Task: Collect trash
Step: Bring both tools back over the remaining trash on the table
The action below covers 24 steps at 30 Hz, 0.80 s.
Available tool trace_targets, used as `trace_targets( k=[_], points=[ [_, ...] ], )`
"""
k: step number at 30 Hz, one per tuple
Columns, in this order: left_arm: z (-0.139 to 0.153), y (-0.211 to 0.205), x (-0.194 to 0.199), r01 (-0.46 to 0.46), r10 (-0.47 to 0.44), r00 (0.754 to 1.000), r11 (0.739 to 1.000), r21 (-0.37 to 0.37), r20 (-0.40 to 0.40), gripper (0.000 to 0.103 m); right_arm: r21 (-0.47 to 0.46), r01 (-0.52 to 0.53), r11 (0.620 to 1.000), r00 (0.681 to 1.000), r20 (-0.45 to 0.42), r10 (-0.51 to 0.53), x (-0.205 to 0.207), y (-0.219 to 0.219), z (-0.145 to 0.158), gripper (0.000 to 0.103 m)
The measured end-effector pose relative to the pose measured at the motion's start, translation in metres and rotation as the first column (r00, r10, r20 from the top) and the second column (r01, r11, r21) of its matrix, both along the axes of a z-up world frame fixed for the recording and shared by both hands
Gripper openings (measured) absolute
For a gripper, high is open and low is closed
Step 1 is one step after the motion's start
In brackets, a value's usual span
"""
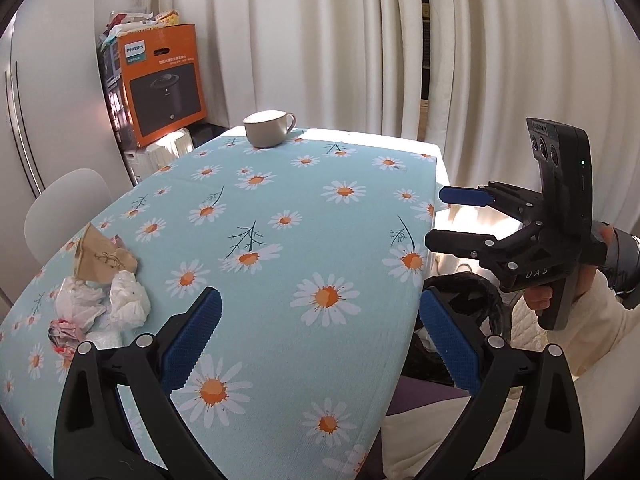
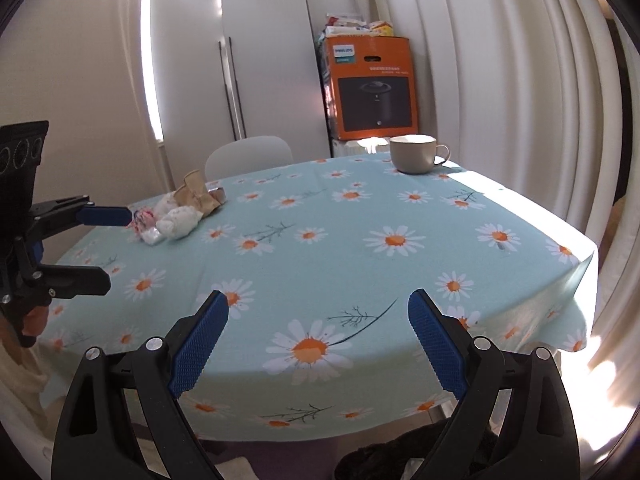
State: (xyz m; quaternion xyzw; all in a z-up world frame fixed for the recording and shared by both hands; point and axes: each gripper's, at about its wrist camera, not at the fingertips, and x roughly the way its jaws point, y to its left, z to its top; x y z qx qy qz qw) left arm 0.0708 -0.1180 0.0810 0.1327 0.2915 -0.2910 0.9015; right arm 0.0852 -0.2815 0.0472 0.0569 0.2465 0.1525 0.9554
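A pile of trash (image 1: pixel 100 288) lies on the daisy tablecloth (image 1: pixel 304 216) near its left edge: a brown paper bag (image 1: pixel 102 256), crumpled white tissues (image 1: pixel 128 300) and a pink wrapper (image 1: pixel 64 330). My left gripper (image 1: pixel 320 294) hovers open and empty over the near side of the table, to the right of the pile. My right gripper (image 1: pixel 438 216) is held by a hand beyond the table's right edge, open and empty. In the right wrist view, the pile (image 2: pixel 180 212) sits far left, the left gripper (image 2: pixel 118 248) is beside it, and my right gripper (image 2: pixel 318 296) stands open.
A beige cup (image 1: pixel 266 128) (image 2: pixel 412 154) stands at the far edge of the table. A bin with a black bag (image 1: pixel 472 300) sits below the table's right edge. A white chair (image 1: pixel 64 208), an orange box (image 1: pixel 164 80) and white curtains (image 1: pixel 360 48) surround the table.
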Motion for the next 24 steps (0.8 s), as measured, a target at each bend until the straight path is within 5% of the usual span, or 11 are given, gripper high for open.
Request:
trace_targets(
  k=[13, 24],
  points=[
    [-0.006, 0.112, 0.003, -0.272, 0.271, 0.962, 0.960, -0.066, -0.018, 0.097, -0.016, -0.211, 0.977, 0.973, -0.100, 0.209, 0.079, 0.110, 0.021, 0.087],
    [-0.006, 0.165, -0.003, -0.371, 0.370, 0.929, 0.924, -0.089, -0.033, 0.097, -0.049, -0.337, 0.940, 0.934, -0.145, 0.327, 0.129, 0.205, 0.034, 0.087]
  ],
)
